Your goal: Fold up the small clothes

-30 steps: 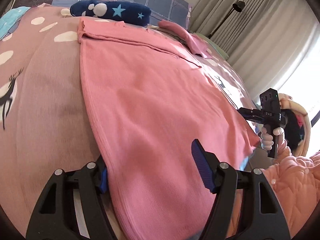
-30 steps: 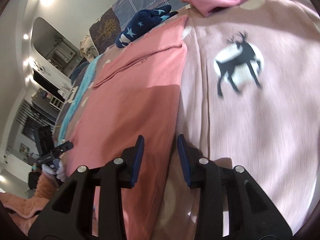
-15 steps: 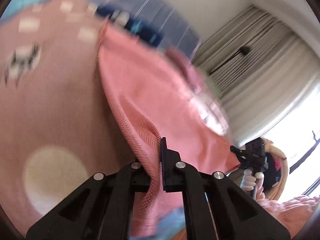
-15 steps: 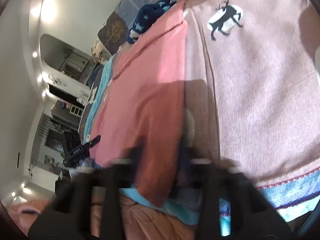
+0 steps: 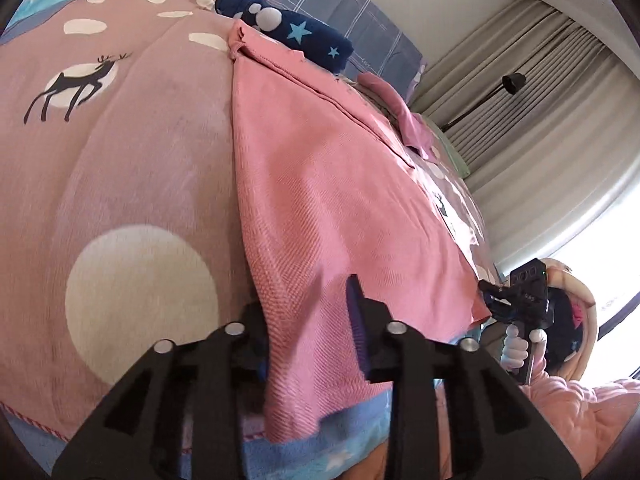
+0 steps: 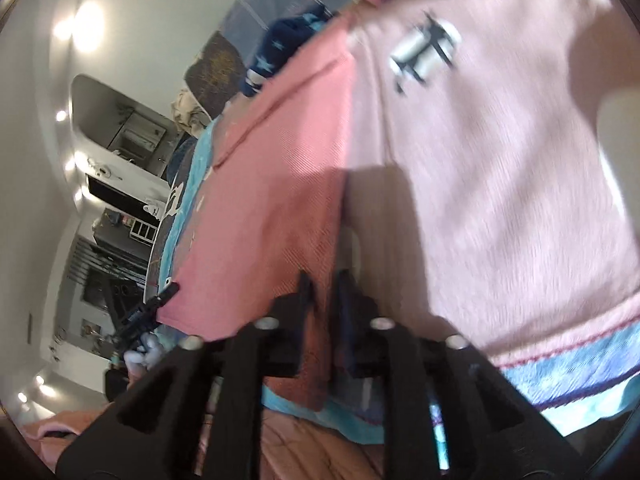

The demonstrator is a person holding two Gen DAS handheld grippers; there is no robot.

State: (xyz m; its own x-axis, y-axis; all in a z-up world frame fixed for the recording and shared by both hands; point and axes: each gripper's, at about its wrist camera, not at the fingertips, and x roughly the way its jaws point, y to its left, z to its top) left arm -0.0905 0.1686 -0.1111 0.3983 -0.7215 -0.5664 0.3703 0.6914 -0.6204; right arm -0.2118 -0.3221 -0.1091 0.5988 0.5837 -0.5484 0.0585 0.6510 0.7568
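Left gripper [image 5: 304, 320] and right gripper [image 6: 324, 300]: jaws opening, partly parted, pink garment [image 5: 340, 184] hem between each pair. Garment flat along the bedspread [image 5: 132, 168], hem overhanging its near edge.

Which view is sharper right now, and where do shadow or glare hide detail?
Left wrist view: fairly sharp, pink garment weave readable; window blown out. Right wrist view: motion-blurred, deer print smeared, garment's near corner in shadow; ceiling lights flare.
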